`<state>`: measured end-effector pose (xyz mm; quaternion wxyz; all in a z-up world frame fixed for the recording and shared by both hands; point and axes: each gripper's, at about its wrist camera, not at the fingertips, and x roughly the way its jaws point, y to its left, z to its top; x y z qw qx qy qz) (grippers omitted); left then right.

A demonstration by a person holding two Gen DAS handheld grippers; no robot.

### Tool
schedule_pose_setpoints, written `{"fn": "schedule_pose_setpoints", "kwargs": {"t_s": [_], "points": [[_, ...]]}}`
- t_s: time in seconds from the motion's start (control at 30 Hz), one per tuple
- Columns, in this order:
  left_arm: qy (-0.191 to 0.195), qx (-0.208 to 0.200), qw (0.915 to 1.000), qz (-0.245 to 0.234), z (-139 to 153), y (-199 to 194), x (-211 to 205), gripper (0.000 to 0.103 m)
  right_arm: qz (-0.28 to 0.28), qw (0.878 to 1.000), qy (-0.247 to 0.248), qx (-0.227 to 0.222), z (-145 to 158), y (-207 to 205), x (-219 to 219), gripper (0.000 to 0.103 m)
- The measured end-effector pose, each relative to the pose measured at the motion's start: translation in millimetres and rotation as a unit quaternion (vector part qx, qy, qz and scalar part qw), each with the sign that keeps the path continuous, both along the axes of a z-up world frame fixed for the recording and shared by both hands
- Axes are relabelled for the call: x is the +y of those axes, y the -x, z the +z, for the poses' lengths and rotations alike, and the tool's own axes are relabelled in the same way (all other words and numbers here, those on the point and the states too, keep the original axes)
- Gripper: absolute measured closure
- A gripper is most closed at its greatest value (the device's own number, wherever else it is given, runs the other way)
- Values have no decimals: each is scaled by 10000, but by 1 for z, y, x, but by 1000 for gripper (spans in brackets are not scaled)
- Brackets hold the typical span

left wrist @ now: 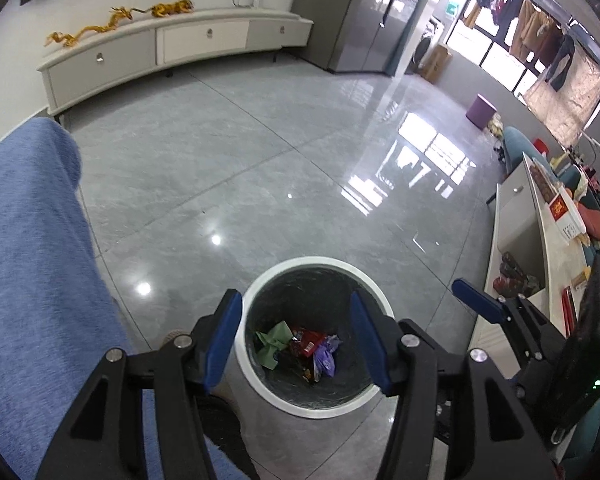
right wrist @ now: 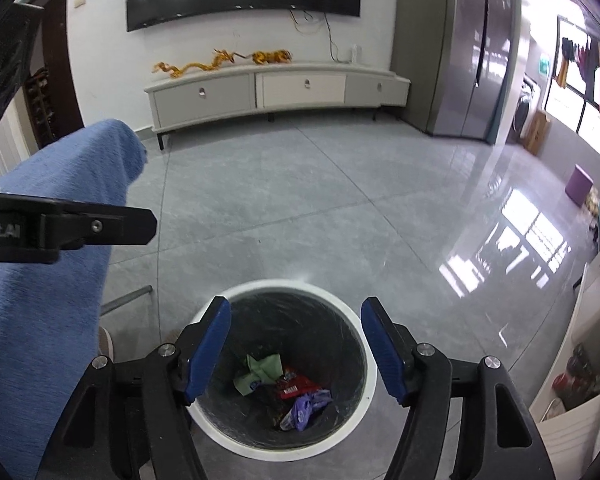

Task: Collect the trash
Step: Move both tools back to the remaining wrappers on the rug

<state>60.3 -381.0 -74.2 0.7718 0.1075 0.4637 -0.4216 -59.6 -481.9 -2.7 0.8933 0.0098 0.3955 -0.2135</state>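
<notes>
- Crumpled wrappers, the trash itself, lie at the bottom of the bin: a green wrapper [right wrist: 260,370], a red wrapper [right wrist: 294,388] and a purple wrapper [right wrist: 306,410], bunched together and touching.
- The bin [right wrist: 364,404] is round with a white rim and dark lining, and stands on the grey tiled floor [right wrist: 340,220].
- The trash lies straight below both tongs, down the bin's upright axis, with no piece offering a clear long axis.
- The right tongs [right wrist: 296,348] hang over the mouth, blades apart and holding nothing.
- The left tongs [left wrist: 296,340] hang likewise, spread wide and empty.
- Neither hand looks clearly nearer; I judge the drop done, so the next reach is outward, perhaps toward the bench [left wrist: 556,248] at the right.
- A blue-trousered leg [left wrist: 32,240] stands to the bin's left.
</notes>
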Motion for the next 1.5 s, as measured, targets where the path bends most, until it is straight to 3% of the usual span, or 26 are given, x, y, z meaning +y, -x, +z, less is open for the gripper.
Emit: {"fn": "schedule_pose_setpoints", "kwargs": {"t_s": [0.17, 0.27, 0.7, 0.9, 1.1, 1.23, 1.5], "points": [[122, -242, 9993, 243, 19, -1, 27, 47, 118, 9999, 68, -94, 13, -1, 14, 36], [197, -324, 9984, 411, 28, -3, 43, 39, 197, 9996, 149, -131, 21, -2, 24, 36], [588, -507, 9933, 857, 64, -6, 115, 38, 501, 9972, 510, -213, 46, -6, 66, 35], [724, -776, 9892, 1007, 82, -3, 151, 38, 673, 9952, 684, -214, 58, -11, 90, 35], [889, -1144, 9806, 1319, 103, -1, 208, 37, 997, 9906, 906, -243, 70, -19, 132, 33], [946, -1358, 9735, 1580, 112, 0, 251, 31, 1275, 9862, 1029, -233, 74, -28, 162, 33], [1016, -1601, 9573, 2181, 114, 1, 340, 31, 1872, 9735, 1297, -204, 80, -45, 227, 32]]}}
